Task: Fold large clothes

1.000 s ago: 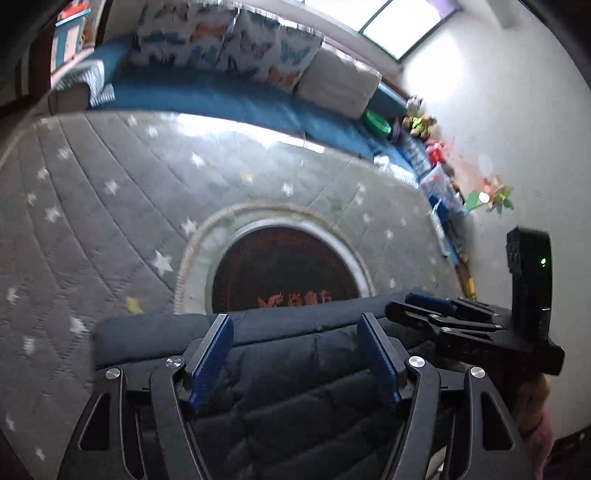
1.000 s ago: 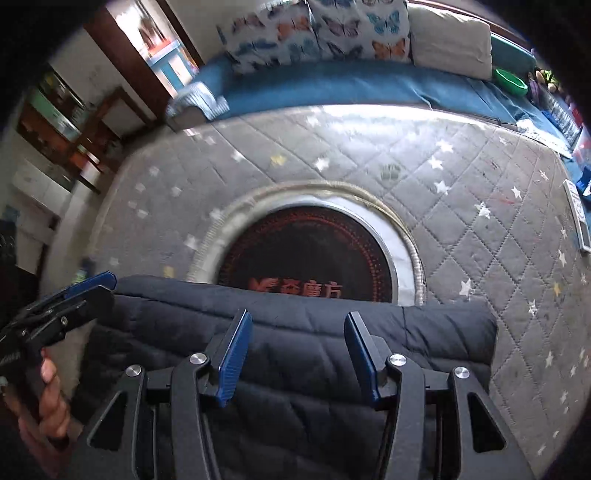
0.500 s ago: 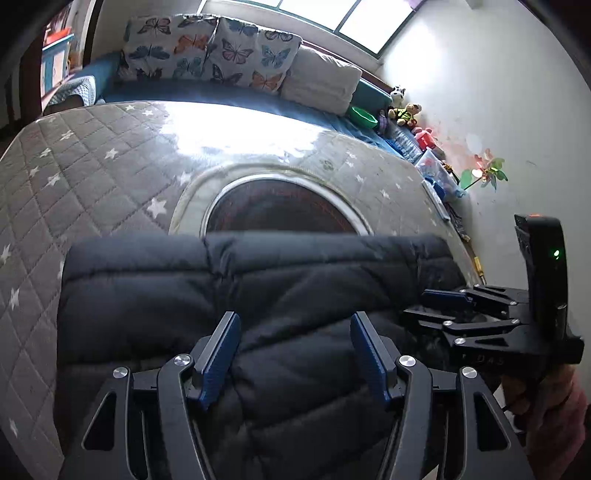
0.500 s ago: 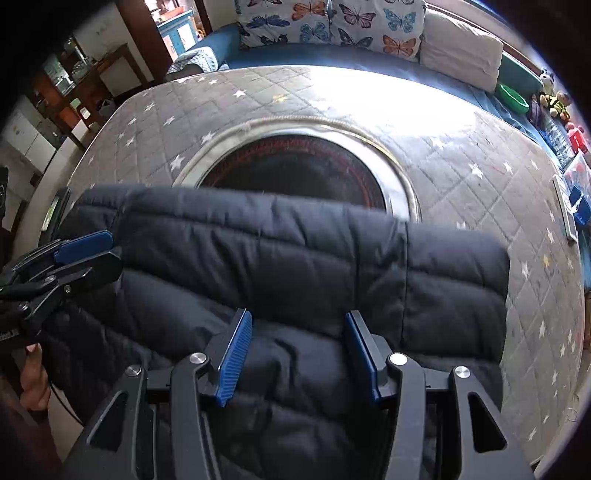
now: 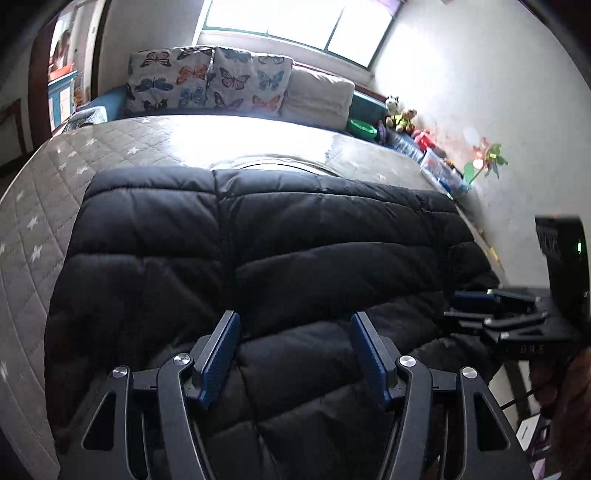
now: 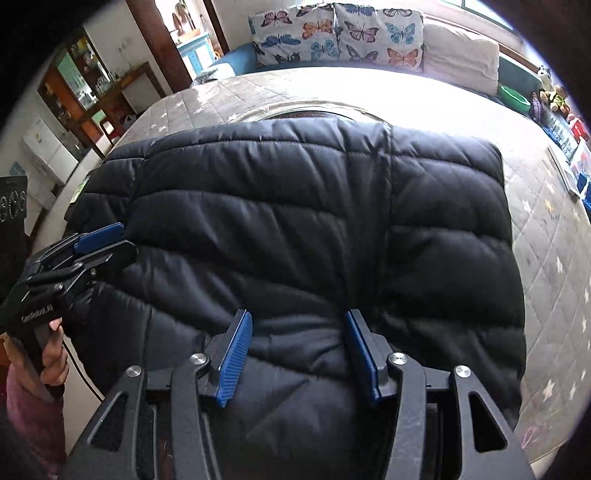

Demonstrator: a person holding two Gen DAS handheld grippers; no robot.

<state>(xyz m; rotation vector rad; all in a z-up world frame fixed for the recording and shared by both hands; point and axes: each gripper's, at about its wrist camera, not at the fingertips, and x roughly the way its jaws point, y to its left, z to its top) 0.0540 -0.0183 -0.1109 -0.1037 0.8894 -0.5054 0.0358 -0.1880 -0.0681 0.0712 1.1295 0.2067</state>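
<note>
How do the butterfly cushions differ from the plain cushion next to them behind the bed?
The butterfly cushions are white with colourful printed butterflies; the plain cushion is beige with no pattern. There are two butterfly cushions side by side but only one plain cushion. The butterfly cushions stand taller; the plain cushion sits lower. All of them lean in one row beyond the far edge of the quilted mat.

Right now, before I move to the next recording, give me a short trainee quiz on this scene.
1. True or false: the black puffer jacket lies on a bare wooden floor.
2. The cushions behind it show: A butterflies, B stripes, C dots?
3. What colour is the bowl beside the plush toys?
Key: 1 false, it lies on the star-quilted mat; 2 A; 3 green.
</note>
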